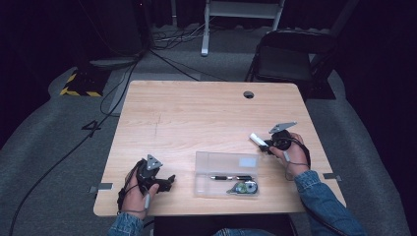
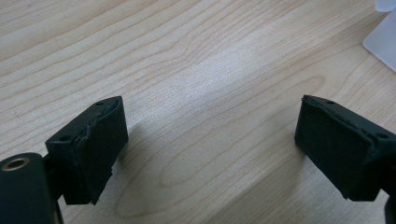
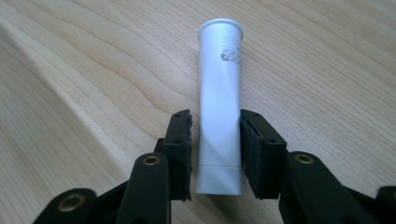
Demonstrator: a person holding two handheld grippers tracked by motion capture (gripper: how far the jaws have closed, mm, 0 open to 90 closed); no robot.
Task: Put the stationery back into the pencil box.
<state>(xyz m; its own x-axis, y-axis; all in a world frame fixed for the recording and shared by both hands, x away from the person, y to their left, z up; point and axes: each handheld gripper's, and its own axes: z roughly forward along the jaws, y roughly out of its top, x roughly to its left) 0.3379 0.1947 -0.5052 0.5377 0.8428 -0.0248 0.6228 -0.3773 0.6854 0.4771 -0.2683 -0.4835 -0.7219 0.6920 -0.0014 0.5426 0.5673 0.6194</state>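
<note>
right gripper [image 3: 218, 154] clamped on white tube [image 3: 219, 107], pads on both sides near its flat end, tube pointing fwd over table [image 1: 196, 118], just right of clear case [image 1: 226, 173]. left gripper [image 2: 210, 149] spread wide, nothing btwn jaws.

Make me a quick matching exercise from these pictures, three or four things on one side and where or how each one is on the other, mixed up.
1 left hand-held gripper
2 right hand-held gripper
3 white tube
4 clear box

a lying open on the table, a pen inside
b jaws wide apart, nothing between them
c clamped between black jaws
d shut on something white

Pairs: 1-b, 2-d, 3-c, 4-a
</note>
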